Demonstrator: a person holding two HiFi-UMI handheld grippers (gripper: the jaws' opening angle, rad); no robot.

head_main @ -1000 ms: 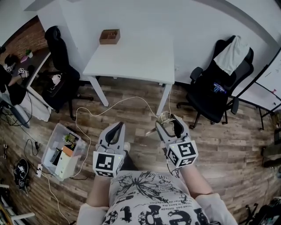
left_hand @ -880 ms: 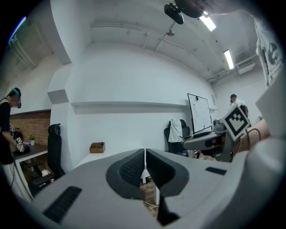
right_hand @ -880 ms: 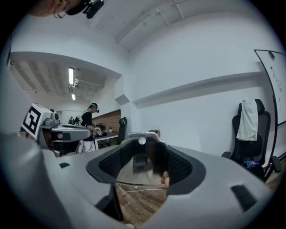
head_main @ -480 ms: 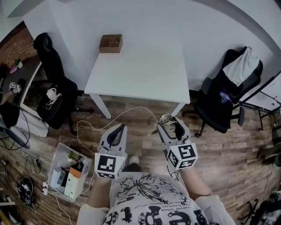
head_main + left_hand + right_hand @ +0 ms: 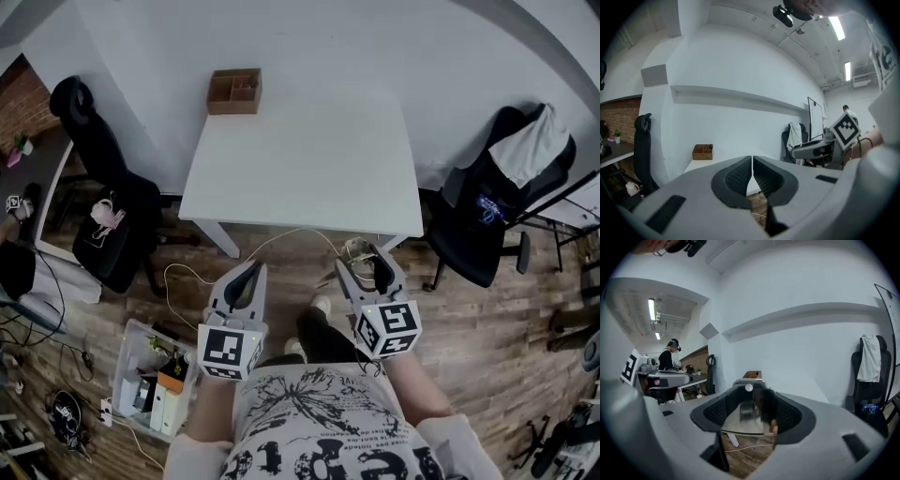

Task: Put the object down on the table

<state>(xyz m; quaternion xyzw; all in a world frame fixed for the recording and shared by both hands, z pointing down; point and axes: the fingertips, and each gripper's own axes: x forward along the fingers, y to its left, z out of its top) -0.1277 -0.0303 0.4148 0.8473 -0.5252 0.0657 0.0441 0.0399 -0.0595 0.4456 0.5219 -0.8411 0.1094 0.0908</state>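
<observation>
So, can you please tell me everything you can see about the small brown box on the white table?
The brown box looks wooden: low, rectangular, open on top, with inner walls dividing it into compartments. It stands flat at the far left corner of the white table, close to the wall. A few small items sit inside, too small to identify. Only the table seems to touch it.

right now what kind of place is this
Probably an office or lab workroom: there is a white table, black office chairs and a whiteboard at the side.
</observation>
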